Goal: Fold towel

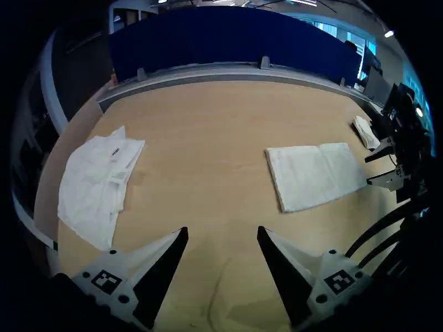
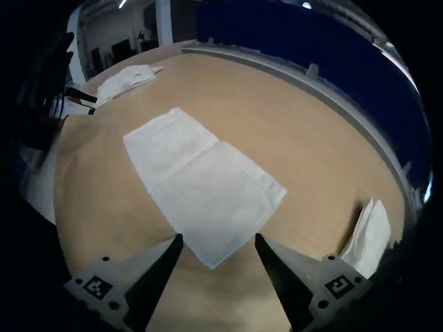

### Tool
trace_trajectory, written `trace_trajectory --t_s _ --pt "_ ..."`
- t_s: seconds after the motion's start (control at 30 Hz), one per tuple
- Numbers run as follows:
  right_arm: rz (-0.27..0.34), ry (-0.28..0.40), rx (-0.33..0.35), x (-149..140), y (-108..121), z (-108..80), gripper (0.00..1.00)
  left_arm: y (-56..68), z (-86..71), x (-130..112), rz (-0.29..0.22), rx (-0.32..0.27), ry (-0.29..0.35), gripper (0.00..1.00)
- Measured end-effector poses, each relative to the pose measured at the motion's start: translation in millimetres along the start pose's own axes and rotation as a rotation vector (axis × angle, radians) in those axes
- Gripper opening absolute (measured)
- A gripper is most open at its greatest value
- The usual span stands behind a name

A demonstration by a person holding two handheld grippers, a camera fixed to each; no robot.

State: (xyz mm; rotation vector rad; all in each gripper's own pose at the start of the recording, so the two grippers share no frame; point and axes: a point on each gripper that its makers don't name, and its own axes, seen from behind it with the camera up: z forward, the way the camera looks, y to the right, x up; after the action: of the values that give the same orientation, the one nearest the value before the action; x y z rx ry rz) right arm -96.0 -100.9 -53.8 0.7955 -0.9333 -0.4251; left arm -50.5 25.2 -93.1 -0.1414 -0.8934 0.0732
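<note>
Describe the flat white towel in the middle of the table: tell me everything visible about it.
The towel is a white, rectangular cloth with a fine woven-looking texture, spread flat on the light wooden table. A crease crosses its middle, splitting it into two panels. Its edges look straight, with few wrinkles. In the right gripper view its near corner points between the open fingers of the right gripper, which do not clamp it. In the left gripper view it lies right of centre, with nothing resting on it.

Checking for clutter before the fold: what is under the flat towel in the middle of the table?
The flat towel lies on the wooden table; bare wood surrounds it. Anything beneath the cloth is covered.
</note>
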Motion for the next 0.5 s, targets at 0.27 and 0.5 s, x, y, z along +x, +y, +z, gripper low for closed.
trace_trajectory --t_s 0.27,0.5 --pt "-0.060 -0.063 0.044 -18.2 -9.4 0.8 1.00 -14.5 -21.1 -21.6 -0.041 0.040 -0.007 0.93" --pt "-0.070 -0.079 0.056 -23.8 -11.7 3.4 0.99 -18.0 -32.6 -38.0 -0.045 0.054 -0.023 0.93"
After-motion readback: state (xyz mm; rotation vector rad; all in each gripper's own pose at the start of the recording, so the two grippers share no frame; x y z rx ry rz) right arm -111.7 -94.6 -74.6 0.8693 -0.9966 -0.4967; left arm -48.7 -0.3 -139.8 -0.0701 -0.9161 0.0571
